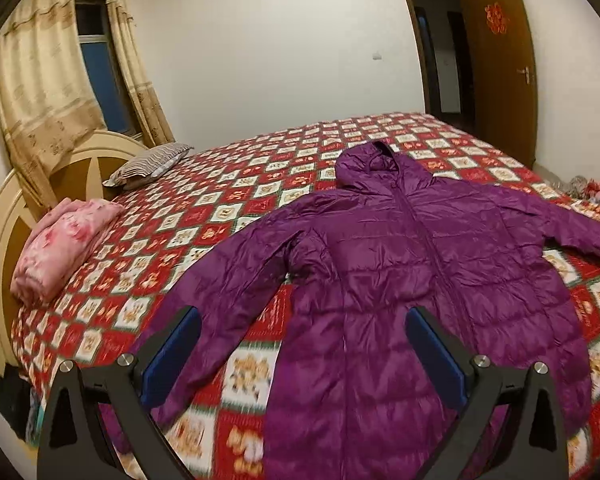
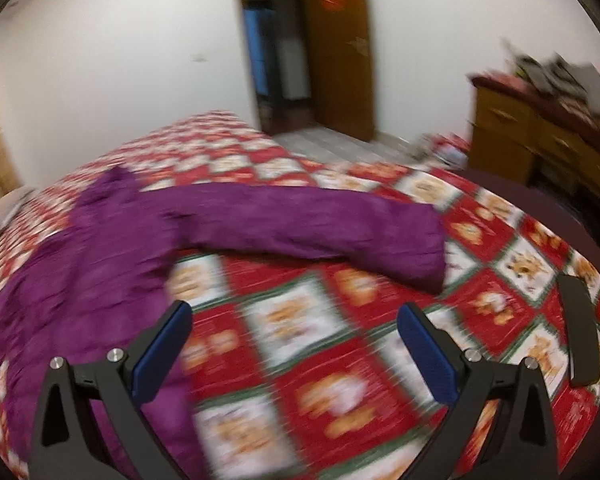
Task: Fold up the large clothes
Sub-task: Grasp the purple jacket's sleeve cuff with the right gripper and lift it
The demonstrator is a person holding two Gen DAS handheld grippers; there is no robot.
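A purple hooded puffer coat lies flat, front up, on the red patterned bedspread, both sleeves spread outward. My left gripper is open and empty, hovering above the coat's lower body and left sleeve. In the blurred right wrist view the coat lies at the left, its right sleeve stretching right across the bedspread. My right gripper is open and empty above the bedspread, just below that sleeve.
A folded pink blanket and a striped pillow lie by the headboard. A black flat object lies near the bed's right edge. A wooden dresser stands at right, an open door behind.
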